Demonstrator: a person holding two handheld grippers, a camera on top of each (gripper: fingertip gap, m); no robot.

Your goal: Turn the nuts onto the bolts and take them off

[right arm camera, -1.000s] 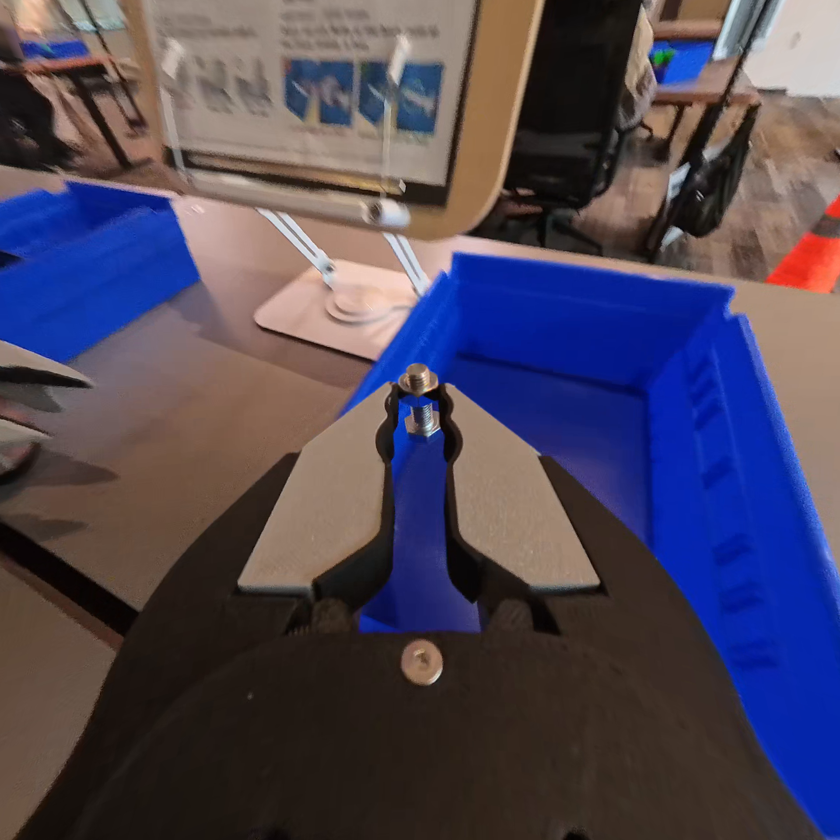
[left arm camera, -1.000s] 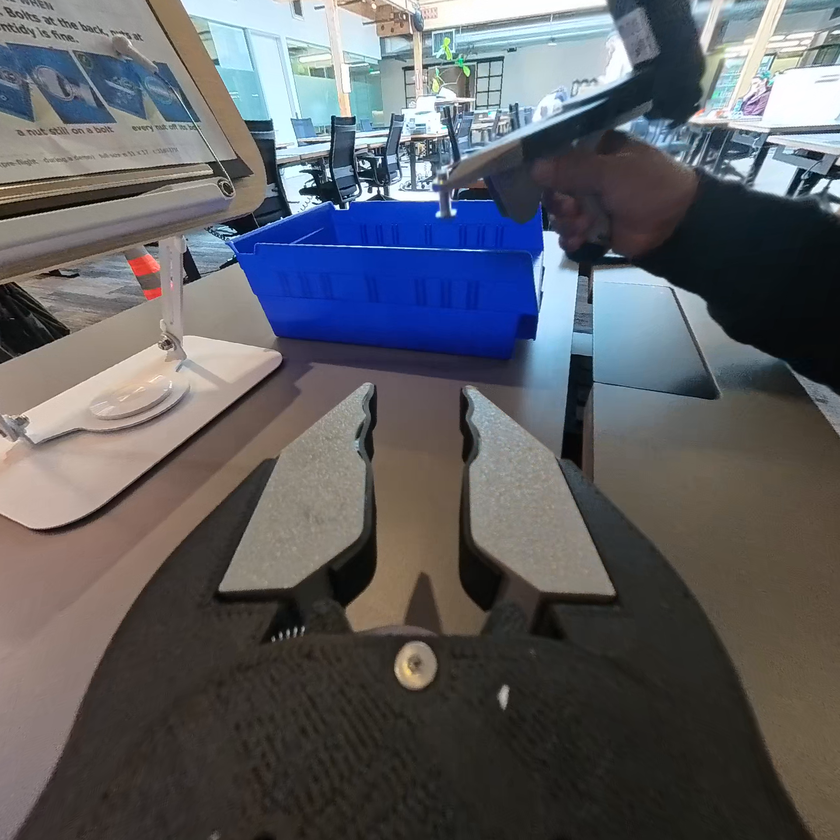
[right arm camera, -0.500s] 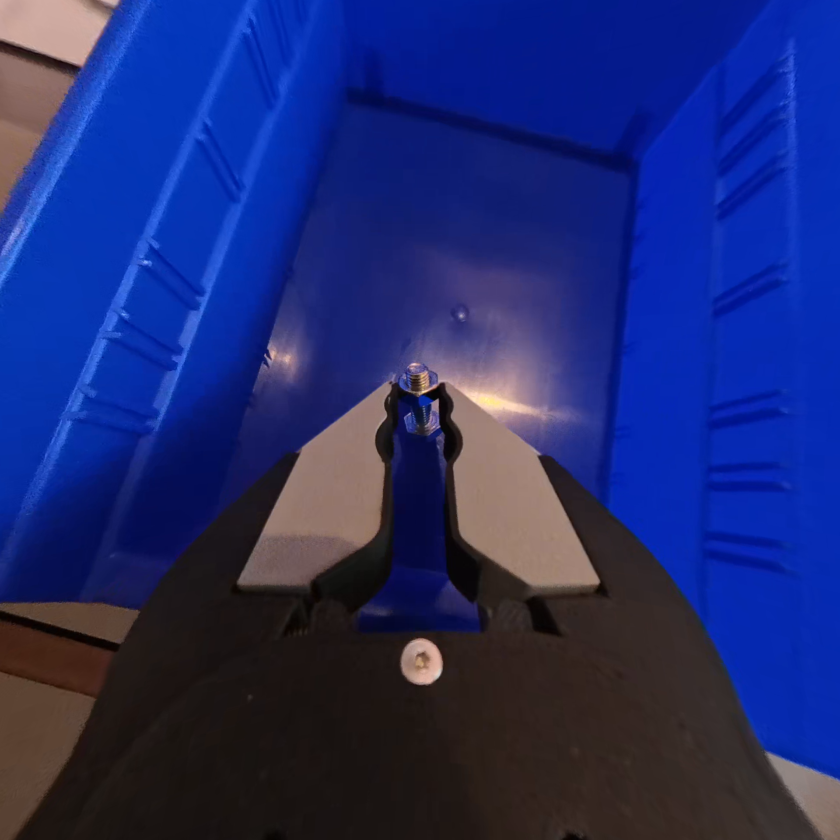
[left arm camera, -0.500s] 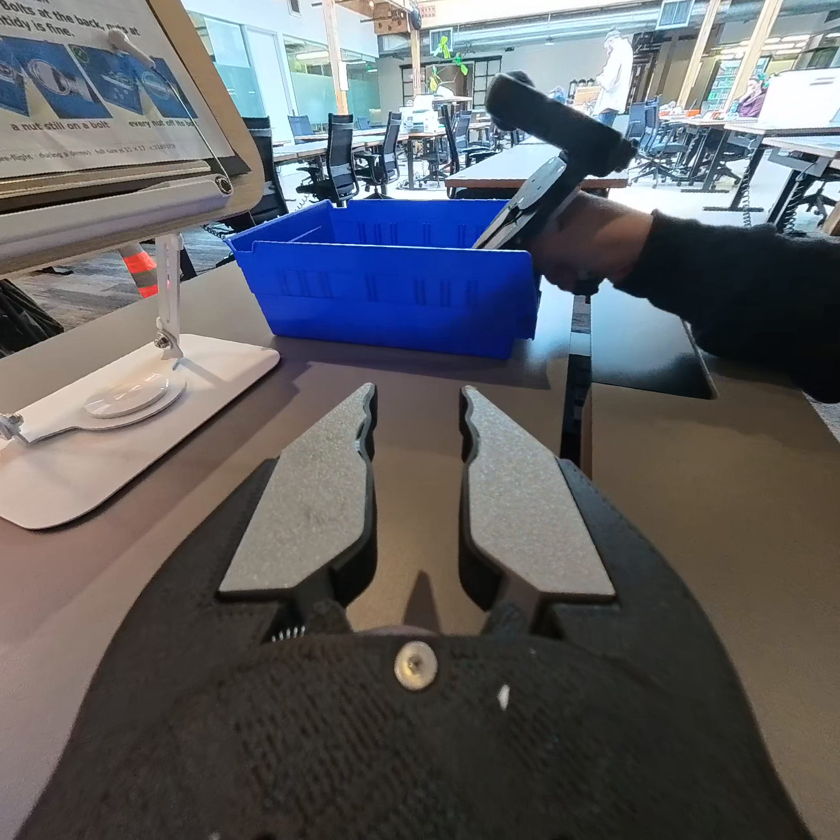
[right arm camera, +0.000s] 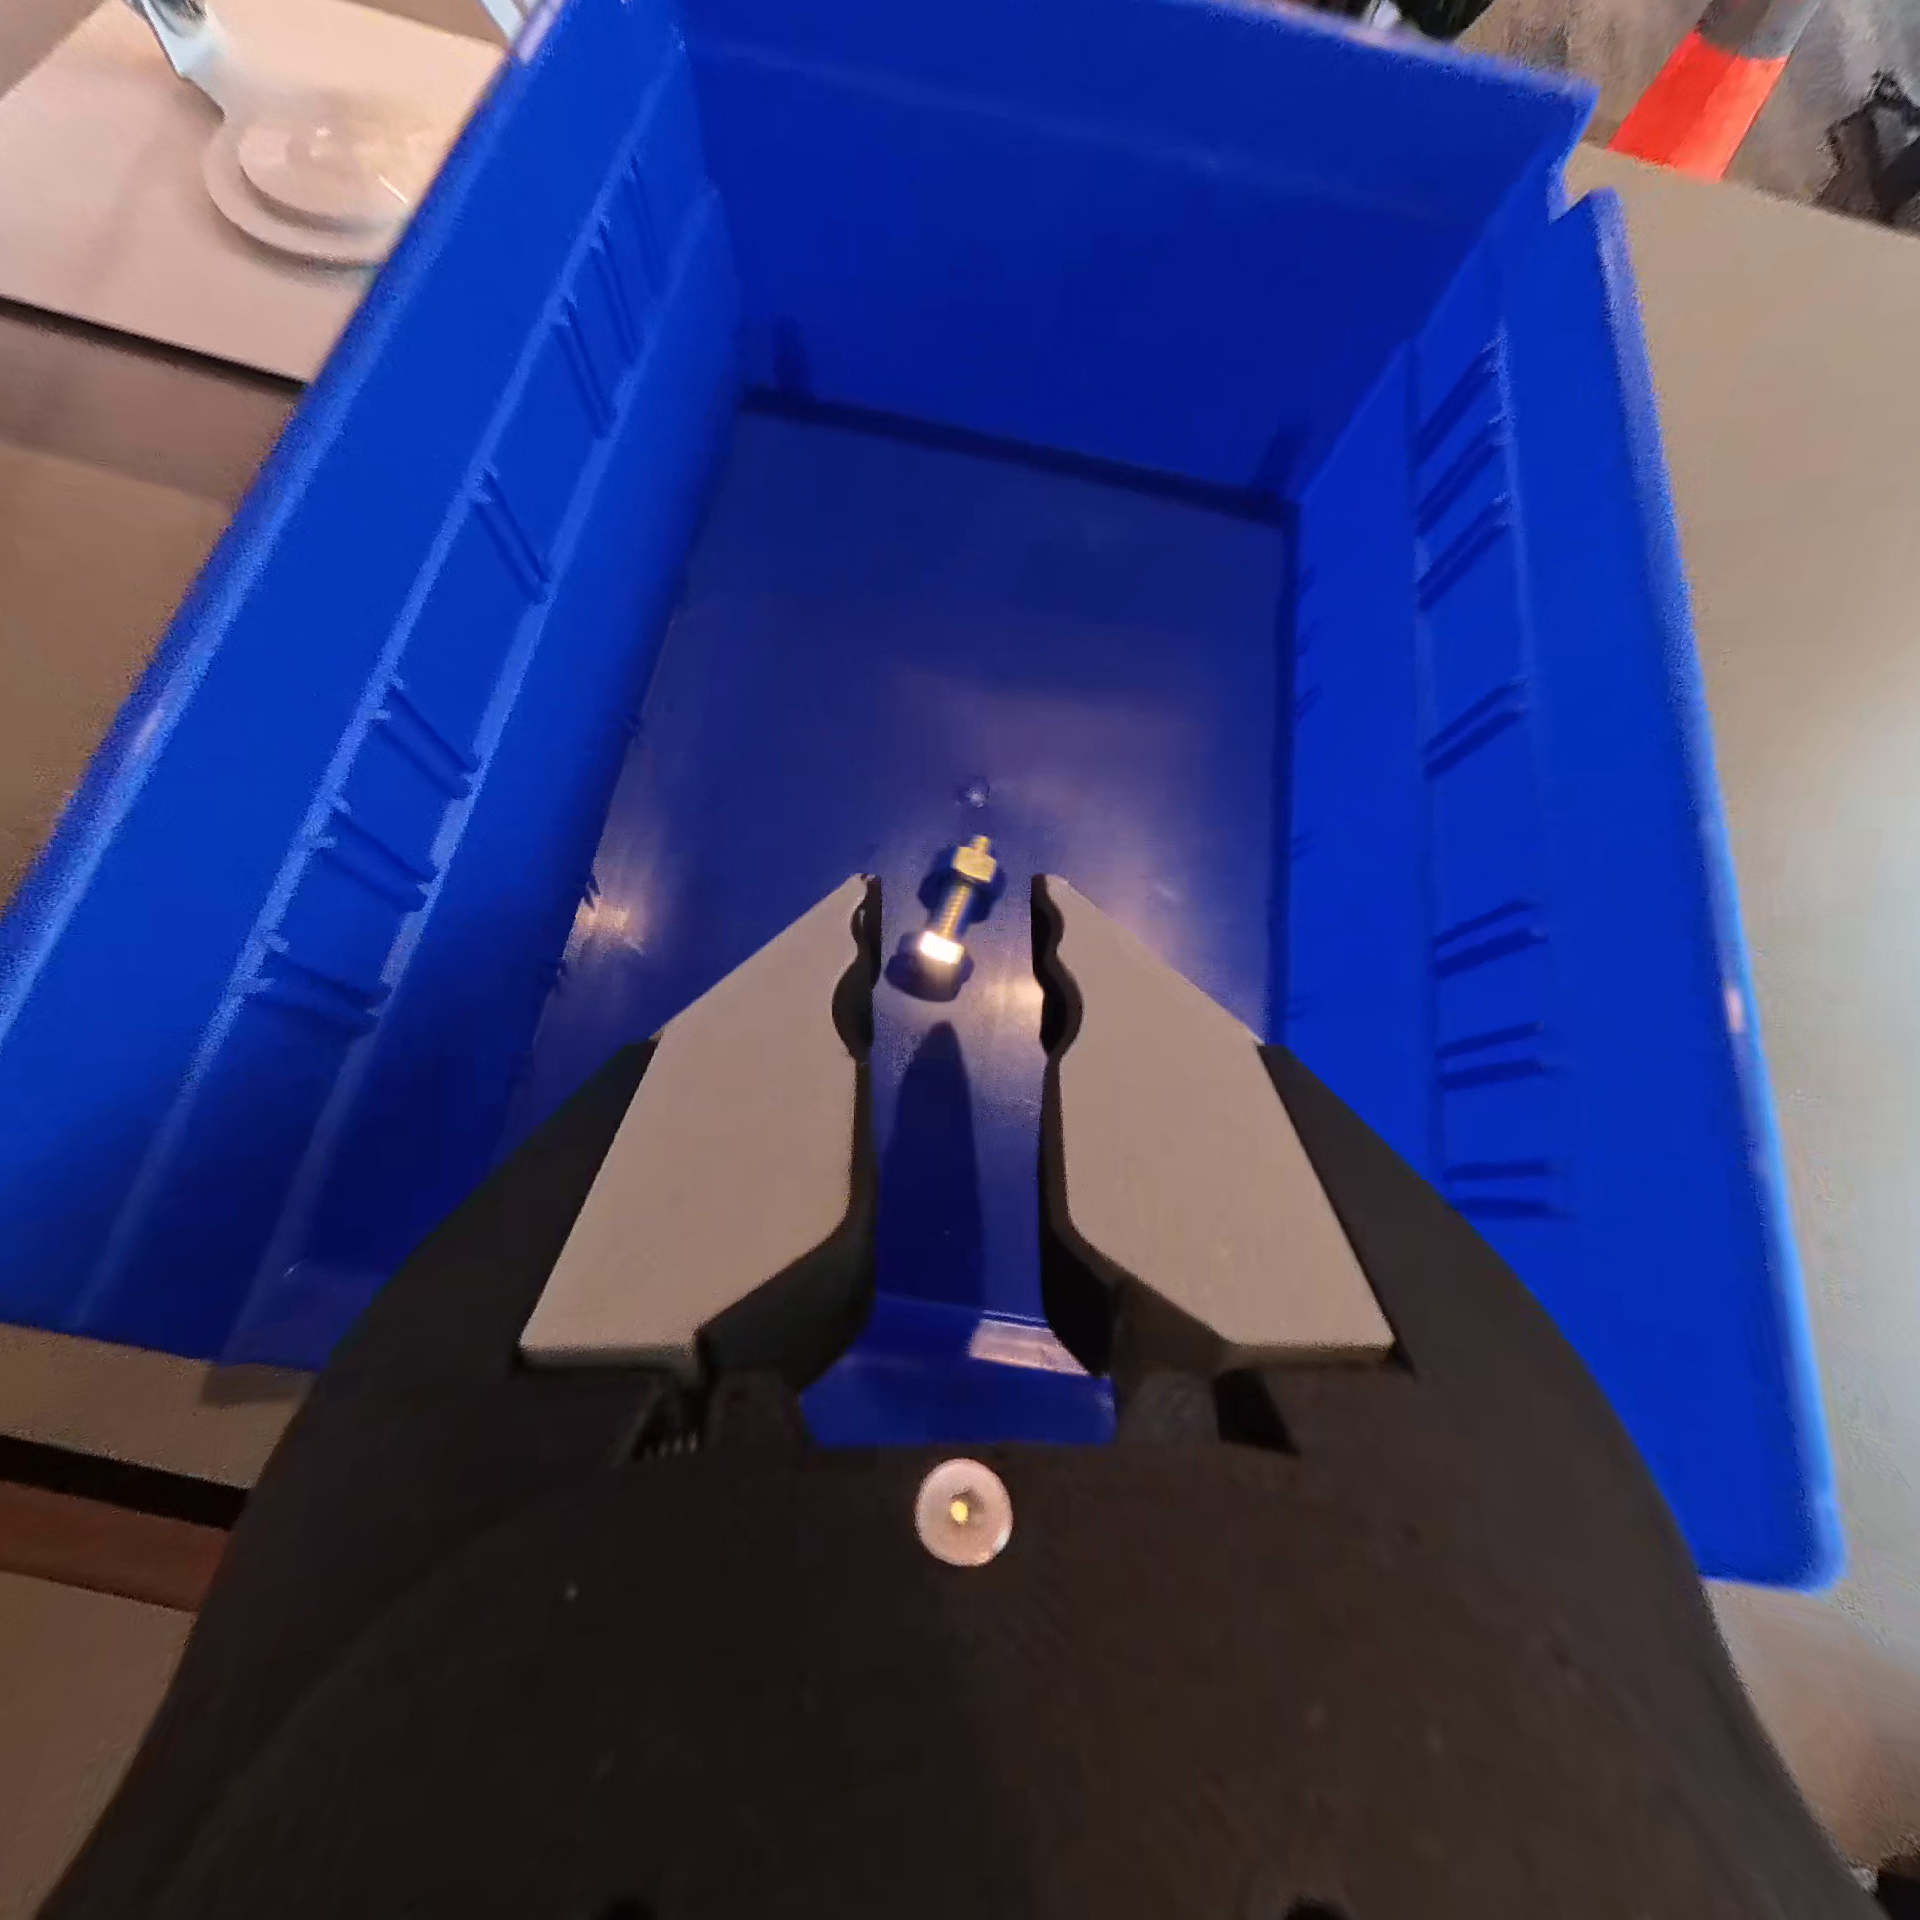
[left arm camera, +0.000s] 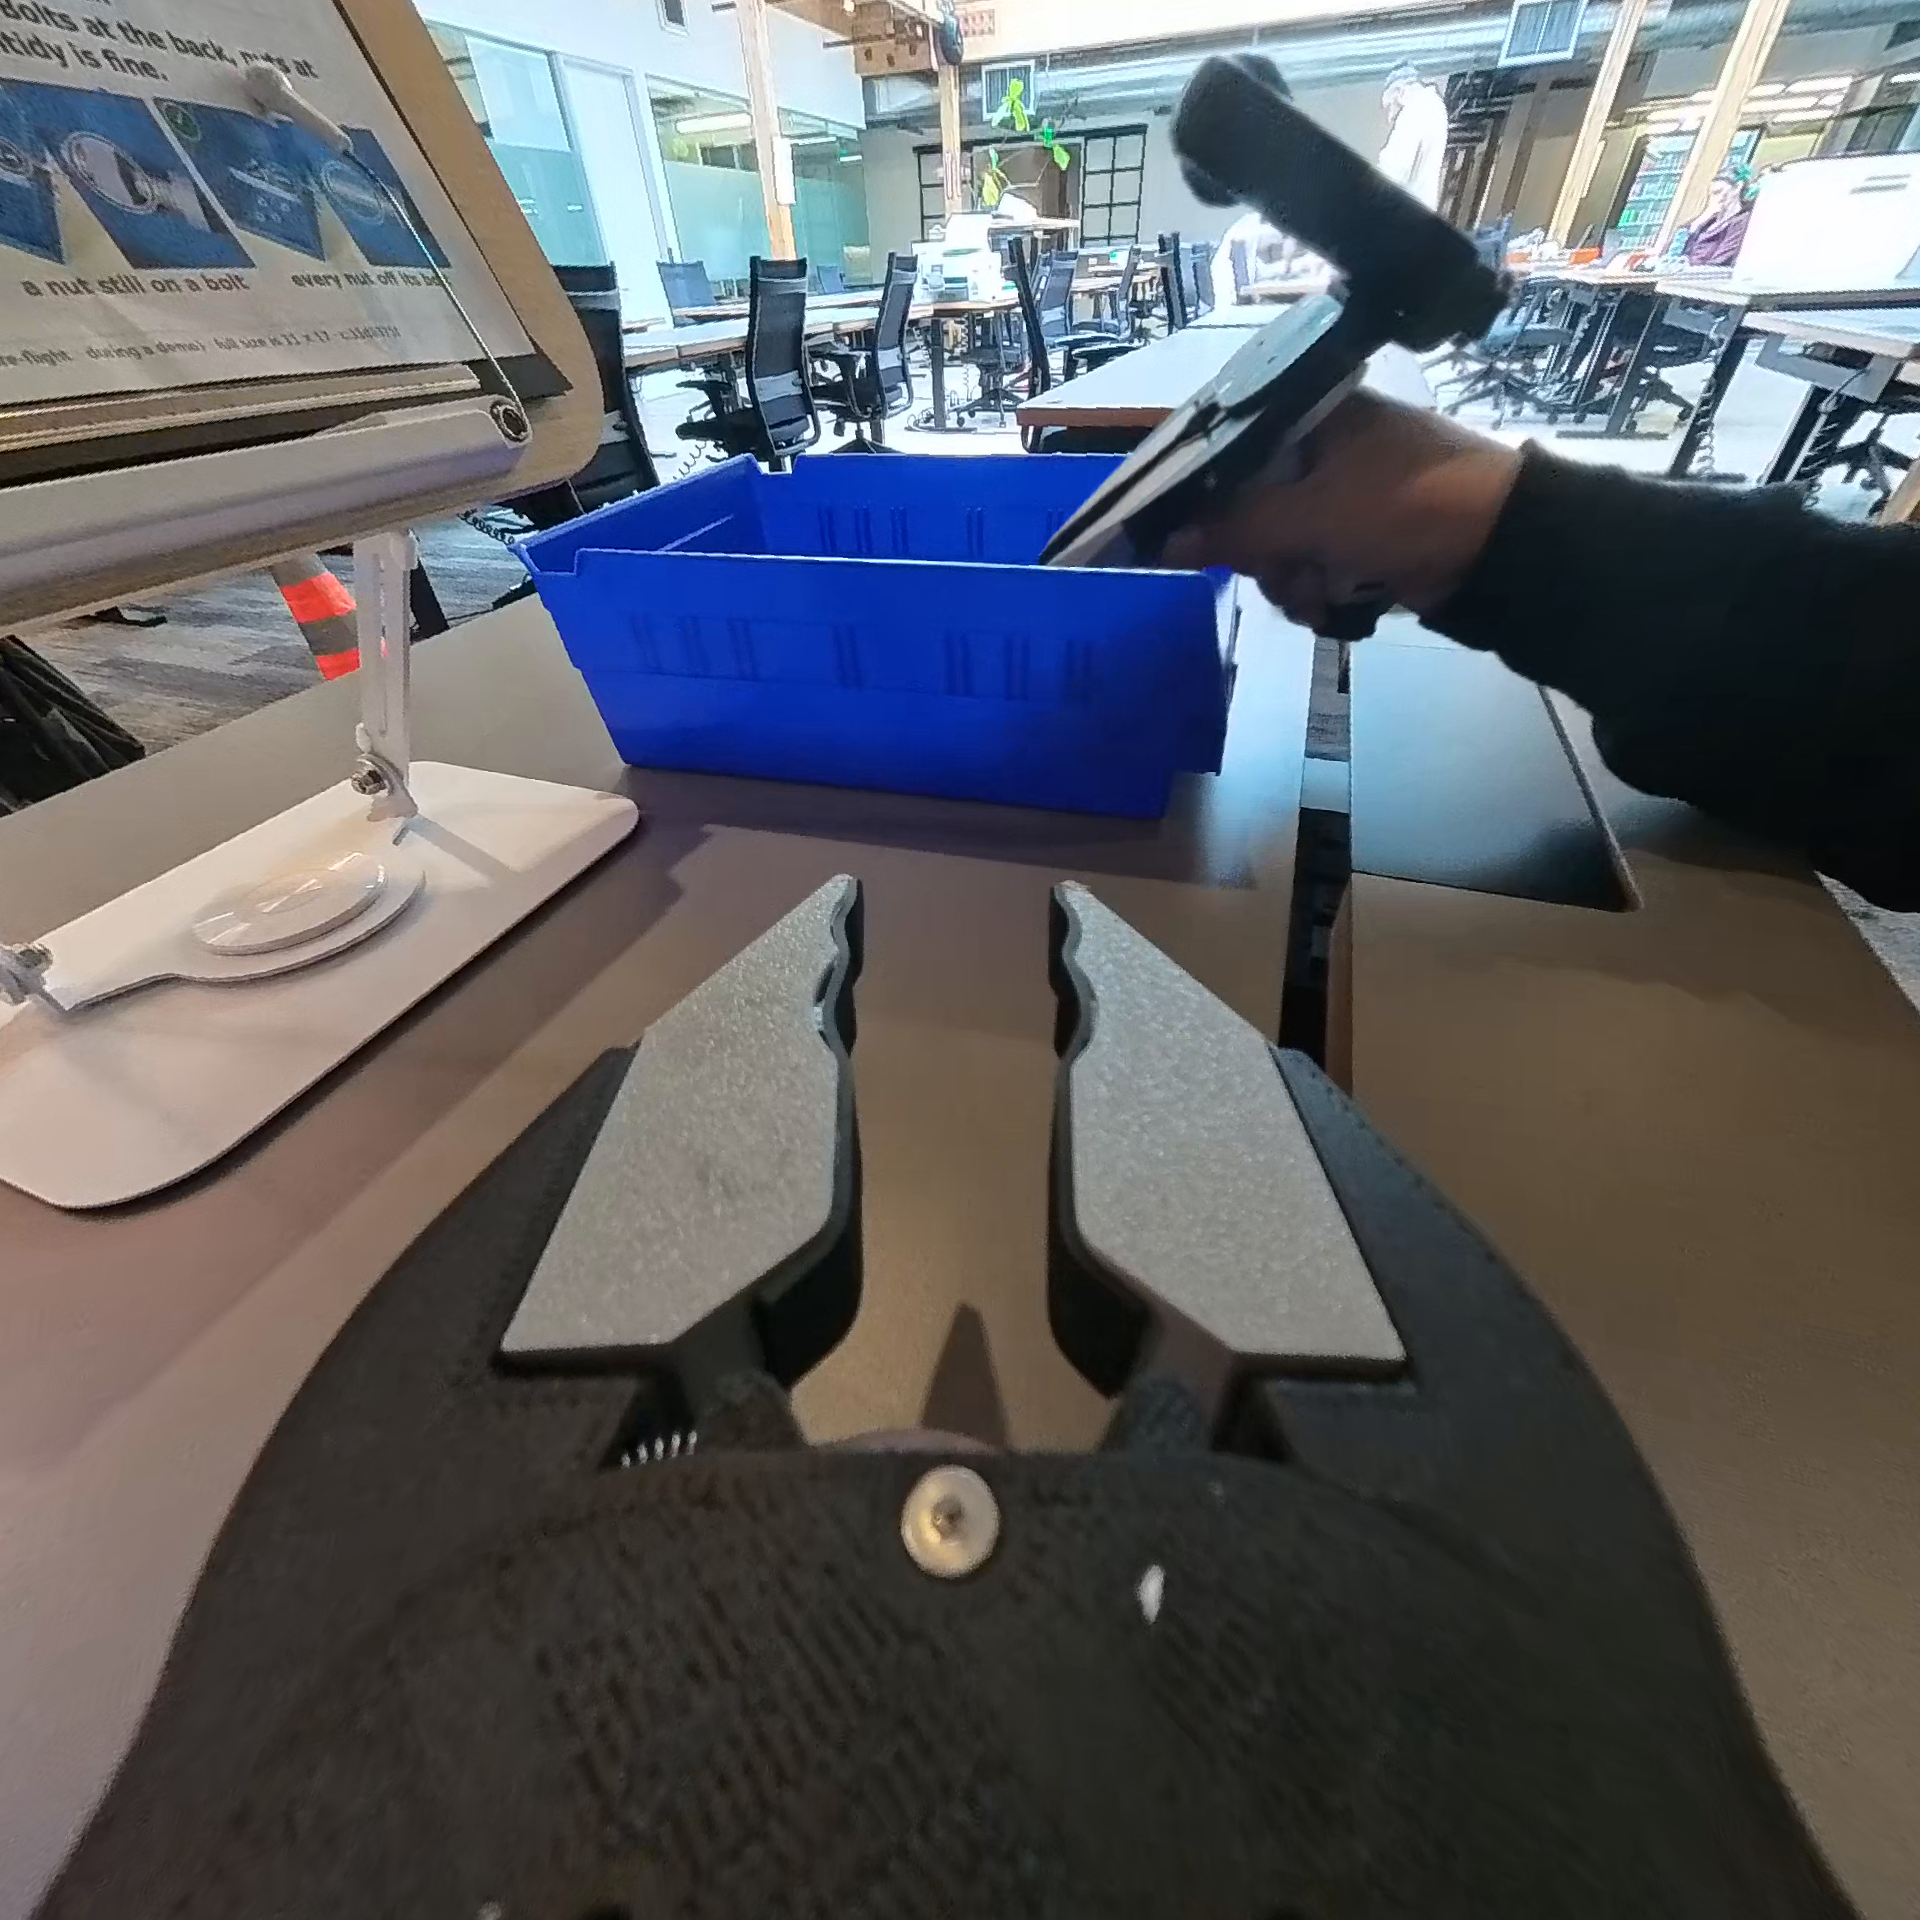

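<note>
A small steel bolt with a nut on its thread (right arm camera: 951, 920) lies on the floor of the blue bin (right arm camera: 1496, 831), just past my right gripper's tips. My right gripper (right arm camera: 954, 883) is open and empty, angled down into the bin. In the left wrist view its tips are hidden behind the bin (left arm camera: 883, 665) wall, and a hand in a black sleeve (left arm camera: 1382, 530) holds it. My left gripper (left arm camera: 954, 904) is open and empty, low over the brown table (left arm camera: 1621, 1195) in front of the bin.
A white stand (left arm camera: 291, 935) holding an instruction board (left arm camera: 208, 208) sits left of the bin; its base shows in the right wrist view (right arm camera: 291, 156). A dark gap (left arm camera: 1314, 894) splits the table. Office chairs and desks stand behind. An orange cone (right arm camera: 1694, 94) is beyond the bin. One gripper's finger ends stand about 30 centimeters off the other's.
My right gripper carried the bolt with its nut down into the blue bin, opened and let it go; the bolt now lies on the bin floor. My left gripper stayed put.
</note>
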